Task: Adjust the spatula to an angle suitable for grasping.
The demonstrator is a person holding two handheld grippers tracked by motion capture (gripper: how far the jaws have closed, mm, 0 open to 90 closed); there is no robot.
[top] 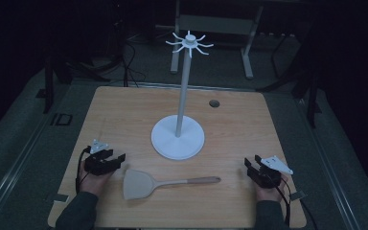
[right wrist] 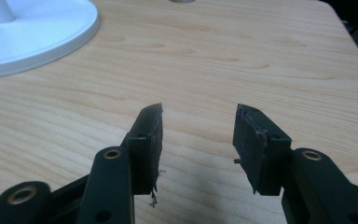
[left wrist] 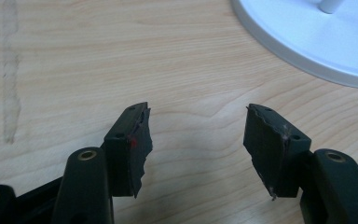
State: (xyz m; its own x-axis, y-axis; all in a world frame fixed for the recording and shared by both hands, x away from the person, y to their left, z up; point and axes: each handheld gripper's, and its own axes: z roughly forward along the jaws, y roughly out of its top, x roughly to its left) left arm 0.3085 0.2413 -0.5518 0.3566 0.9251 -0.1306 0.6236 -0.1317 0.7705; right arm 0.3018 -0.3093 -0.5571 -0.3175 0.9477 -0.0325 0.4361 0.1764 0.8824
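Observation:
A beige spatula (top: 139,184) with a wooden handle lies flat near the table's front edge, its blade to the left. Behind it stands a white hook stand (top: 178,136) with a round base, a tall pole and a ring of hooks on top. My left gripper (top: 116,160) rests on the table just left of the spatula's blade, open with nothing between its jaws (left wrist: 196,128). My right gripper (top: 250,165) rests at the front right, beyond the handle's tip, also open and empty (right wrist: 198,123). The stand's base (left wrist: 307,37) (right wrist: 32,32) fills a far corner in both gripper views.
The wooden table (top: 124,115) has a small round hole (top: 214,103) at the back right. Tape marks sit at its front corners. Beyond the table are a dark floor, cables and a metal frame (top: 215,24). Bare wood lies left and right of the stand.

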